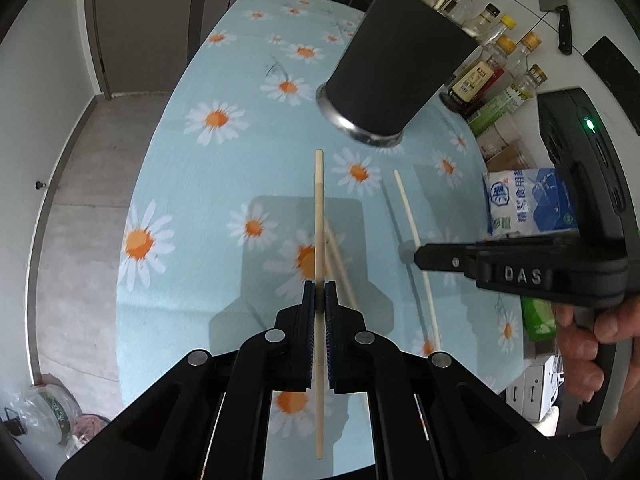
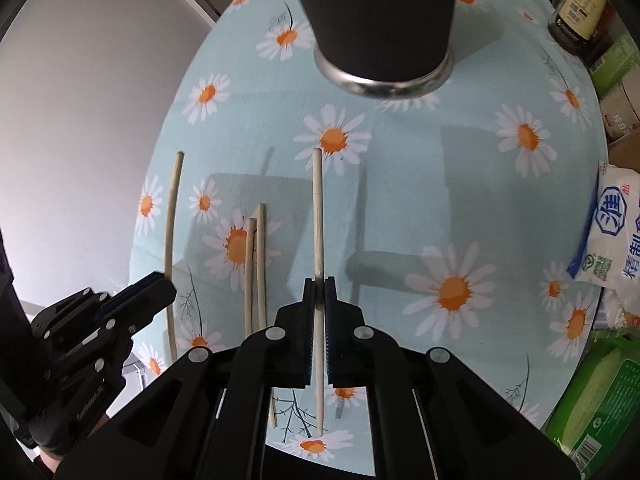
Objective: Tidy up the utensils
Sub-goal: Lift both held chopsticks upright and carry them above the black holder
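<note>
One chopstick is being gripped by the left gripper, its jaws clenched on the shaft near mid-length; a second chopstick is being gripped the same way by the right gripper; both sticks are being held above the daisy tablecloth, pointing toward the black holder, which is standing on its metal base ahead of both grippers. Two further chopsticks are lying side by side on the cloth, between the two grippers in the right wrist view.

For the insertion to be done well, each stick is probably best tipped upright and its leading tip raised above the holder rim before being lowered; the release is best delayed until the tip is inside; the two grippers are best brought in one after the other, since they are being held close together and a collision could knock the holder.

The holder's mouth is being cut off by the frame edge in the right wrist view and is turned away in the left wrist view, so its contents cannot be told; the near ends of the held sticks are being hidden by the gripper bodies; the bottles and packets behind the holder are being distorted toward the lens edge, and their labels cannot be read reliably.
</note>
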`<state>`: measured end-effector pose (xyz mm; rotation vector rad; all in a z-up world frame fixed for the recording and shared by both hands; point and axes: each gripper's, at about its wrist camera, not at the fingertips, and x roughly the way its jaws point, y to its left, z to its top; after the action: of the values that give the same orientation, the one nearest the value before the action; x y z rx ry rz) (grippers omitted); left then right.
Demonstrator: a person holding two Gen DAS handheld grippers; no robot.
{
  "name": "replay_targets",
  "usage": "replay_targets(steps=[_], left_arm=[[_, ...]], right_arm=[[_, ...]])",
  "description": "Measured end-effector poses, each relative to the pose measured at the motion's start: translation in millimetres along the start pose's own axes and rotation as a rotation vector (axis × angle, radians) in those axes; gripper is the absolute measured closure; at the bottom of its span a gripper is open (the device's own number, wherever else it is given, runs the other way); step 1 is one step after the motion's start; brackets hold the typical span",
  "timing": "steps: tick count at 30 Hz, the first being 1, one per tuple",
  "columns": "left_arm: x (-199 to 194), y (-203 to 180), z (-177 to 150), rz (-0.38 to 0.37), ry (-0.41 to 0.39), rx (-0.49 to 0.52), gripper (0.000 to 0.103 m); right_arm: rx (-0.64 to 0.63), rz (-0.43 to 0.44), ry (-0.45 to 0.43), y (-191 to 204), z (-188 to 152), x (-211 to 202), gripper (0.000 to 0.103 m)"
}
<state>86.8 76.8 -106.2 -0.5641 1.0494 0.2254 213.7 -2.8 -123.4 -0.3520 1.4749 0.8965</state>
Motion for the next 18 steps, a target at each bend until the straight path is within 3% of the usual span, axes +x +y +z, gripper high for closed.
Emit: replay_targets(steps=[7, 18], left_arm=[[-2.3, -25.9, 14.8, 0.000, -0.059, 0.020, 0.099], [-19.7, -48.1, 42.9, -0.045, -0.177, 0.026, 0.099]], right_arm=[[-0.046, 0.113, -0.083, -16.8, -11.0, -27.0, 0.097], [-0.086, 0.264, -0.263, -40.9, 1.9, -70.8, 0.097]])
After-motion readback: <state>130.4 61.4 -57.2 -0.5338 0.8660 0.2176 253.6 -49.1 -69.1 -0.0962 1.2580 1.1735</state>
